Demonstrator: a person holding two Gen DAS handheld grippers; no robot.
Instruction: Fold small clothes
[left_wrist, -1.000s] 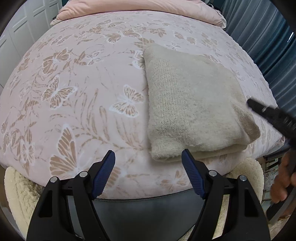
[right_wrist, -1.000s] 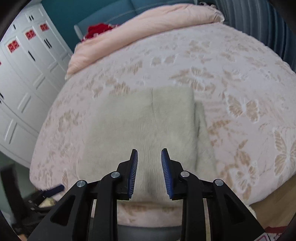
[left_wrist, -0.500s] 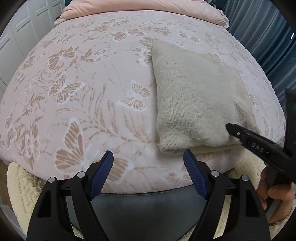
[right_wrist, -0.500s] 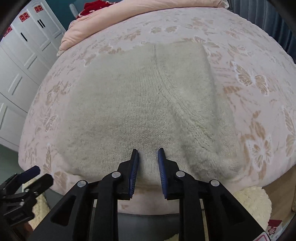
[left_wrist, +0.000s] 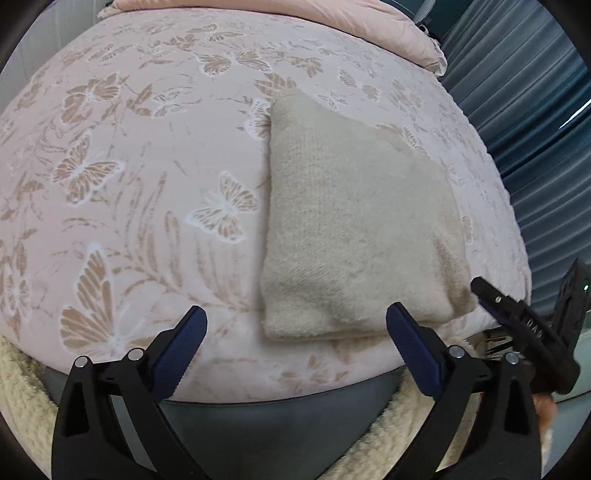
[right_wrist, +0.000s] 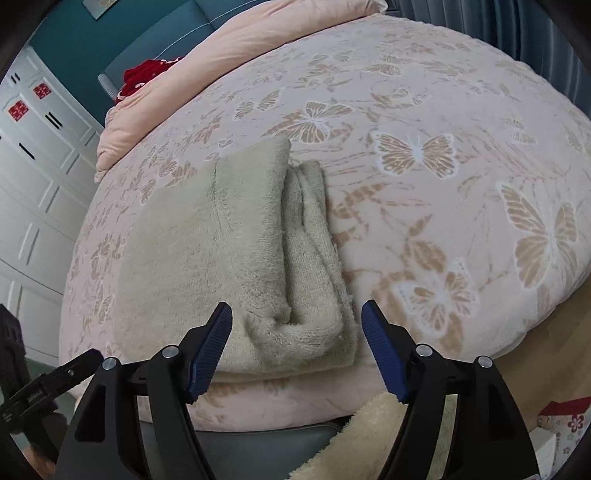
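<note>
- Since a second earlier: right gripper (right_wrist: 295, 343) spread from nearly shut to well apart and drawn back from over the sweater (right_wrist: 229, 258) toward its near right corner; left gripper (left_wrist: 295, 350) widened too and swung slightly, so that the sweater sat more central in its view.
- Sweater: beige knit, folded into a thick packet, lying flat near the front edge of the bed (right_wrist: 443, 110), on the pink butterfly blanket (left_wrist: 147, 184).
- Seen from the right wrist: stacked layers showing along the packet's right side, a rolled corner bulging nearest the camera; probably placed close to the edge for easy reach.
- Seen from the left wrist: smooth top face, left edge straight, near edge just short of the blanket's drop.
- Right gripper: jaws opening, the packet's near corner framed between the pads, no pad pressing on it; nothing held.
- Left gripper: jaws opening to nearly full width, hovering off the front edge beside the sweater's near left corner; empty.
- Both spread wide, likely because the folding step was done and the cloth let go, or to take in the thick edge for one more fold; impossible to tell which.
- Beyond: pink quilt (right_wrist: 221, 66) bunched at the bed's head, white wardrobe (right_wrist: 37, 166) to the left, blue curtain (left_wrist: 535, 129) to the right.
- Cream fleece (right_wrist: 369, 443) hanging below the bed's front edge.
</note>
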